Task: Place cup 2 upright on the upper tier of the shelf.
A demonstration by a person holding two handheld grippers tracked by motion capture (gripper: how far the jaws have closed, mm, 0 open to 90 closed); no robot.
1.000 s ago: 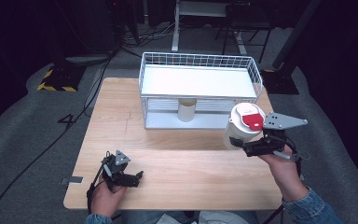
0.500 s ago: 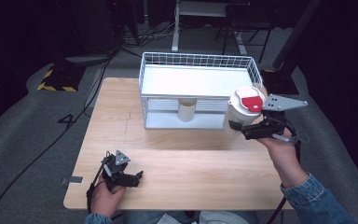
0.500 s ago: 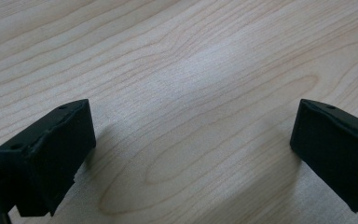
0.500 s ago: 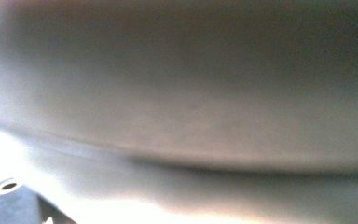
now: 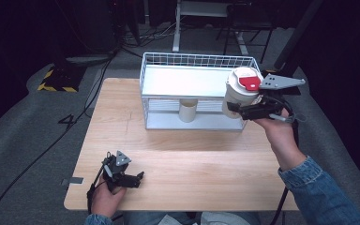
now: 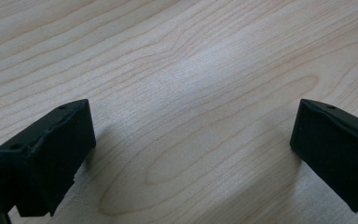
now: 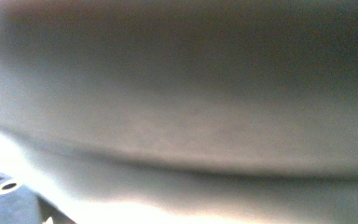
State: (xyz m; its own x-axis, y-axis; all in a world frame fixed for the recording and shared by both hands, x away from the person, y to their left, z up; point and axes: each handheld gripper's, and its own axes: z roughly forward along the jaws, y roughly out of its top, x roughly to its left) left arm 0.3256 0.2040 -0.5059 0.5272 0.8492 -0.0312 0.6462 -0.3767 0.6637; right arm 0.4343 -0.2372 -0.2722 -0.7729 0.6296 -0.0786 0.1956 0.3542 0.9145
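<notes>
My right gripper [image 5: 238, 108] is shut on a white lidded tub [image 5: 240, 92] with a red label on its lid. It holds the tub in the air, tilted, at the right end of the white wire rack [image 5: 193, 60], about level with the top shelf. In the right gripper view the tub's pale side [image 7: 177, 116] is a close blur. My left gripper [image 5: 138, 177] rests on the wooden table [image 5: 197, 159] near its front left. Its jaws stand wide open over bare wood [image 6: 191, 140].
A small cream cup [image 5: 187, 110] stands on the rack's lower level, under the white top shelf. The rack sits at the back middle of the table. Dark floor, cables and chair legs surround the table.
My right gripper has carried the tub up and away from the person, from in front of the rack's right corner to beside its top shelf. The left gripper has stayed still.
</notes>
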